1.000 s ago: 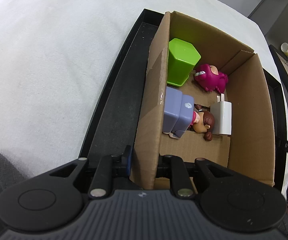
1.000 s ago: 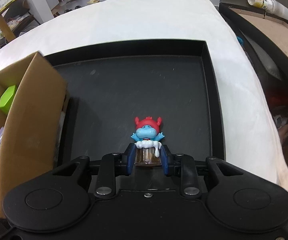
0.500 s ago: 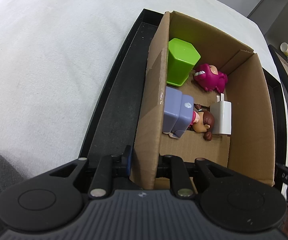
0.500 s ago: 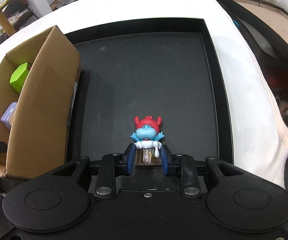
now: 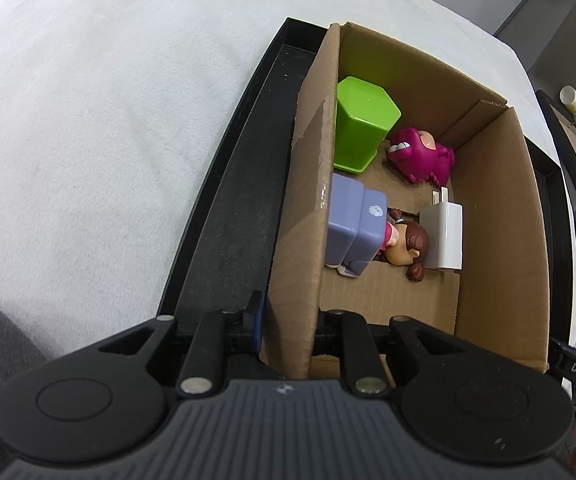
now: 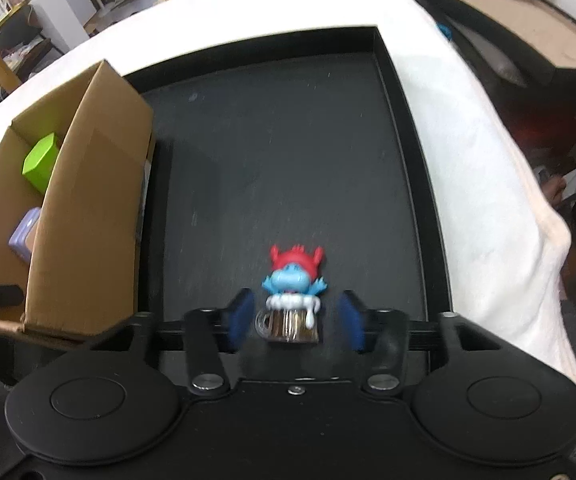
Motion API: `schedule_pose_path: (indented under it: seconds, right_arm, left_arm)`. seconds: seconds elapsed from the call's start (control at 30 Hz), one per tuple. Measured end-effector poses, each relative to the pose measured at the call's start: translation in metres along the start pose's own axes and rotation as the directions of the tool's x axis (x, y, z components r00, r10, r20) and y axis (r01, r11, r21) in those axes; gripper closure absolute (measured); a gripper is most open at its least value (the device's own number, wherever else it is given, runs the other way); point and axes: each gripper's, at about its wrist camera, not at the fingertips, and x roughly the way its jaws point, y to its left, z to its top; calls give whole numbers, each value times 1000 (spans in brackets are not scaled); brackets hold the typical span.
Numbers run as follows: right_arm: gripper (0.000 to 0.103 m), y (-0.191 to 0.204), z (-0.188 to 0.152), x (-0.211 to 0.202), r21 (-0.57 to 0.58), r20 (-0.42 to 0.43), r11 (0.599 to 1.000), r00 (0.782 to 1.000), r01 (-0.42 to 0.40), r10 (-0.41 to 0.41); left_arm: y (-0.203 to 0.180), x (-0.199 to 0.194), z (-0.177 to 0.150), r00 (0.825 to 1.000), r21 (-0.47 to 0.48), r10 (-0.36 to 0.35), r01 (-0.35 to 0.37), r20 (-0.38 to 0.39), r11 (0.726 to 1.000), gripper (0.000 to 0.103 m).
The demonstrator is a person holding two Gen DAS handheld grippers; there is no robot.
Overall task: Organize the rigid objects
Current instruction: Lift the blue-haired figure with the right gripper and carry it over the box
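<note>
- We are seeing the right gripper [image 6: 295, 320] with its jaws spread; they have just been opening, and the blue-and-red figurine [image 6: 292, 294] is standing between the blue pads [image 6: 240, 316], touching neither.
- We are finding that figurine, sitting in a brown mug, upright on the black tray [image 6: 288, 140], near its front edge.
- We are seeing the left gripper [image 5: 288, 322] pinching the near wall of the cardboard box [image 5: 307, 208].
- We are looking into the box at a green block [image 5: 361, 124], a magenta creature [image 5: 421, 154], a lavender toy [image 5: 353, 234], a brown-haired doll [image 5: 405, 246] and a white charger [image 5: 443, 240].
</note>
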Motion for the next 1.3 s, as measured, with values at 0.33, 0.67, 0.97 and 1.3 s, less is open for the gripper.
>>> schedule_pose_path:
  seconds: [0.33,0.67,0.97,1.3]
  right_arm:
    - [50,12,2,17,-11,-18,999,999,44,-45]
    - [56,26,-2,18,-66,6,989,992,129,-129]
    - [64,26,2,8,-52,7,992,994,113,-113]
    - [64,30,5,-21,-53,68,995,994,89,-85]
  left_arm:
    - [1,0,1,1000,-7,-5,5,-4,1000,85]
    - [1,1,1,1000,-10,-8,8,-5,1000,85]
    - [2,1,0,1000,-10,-12,12,1,1000,85]
    - [2,1,-1,1000,-7,-14,14,7,1000,85]
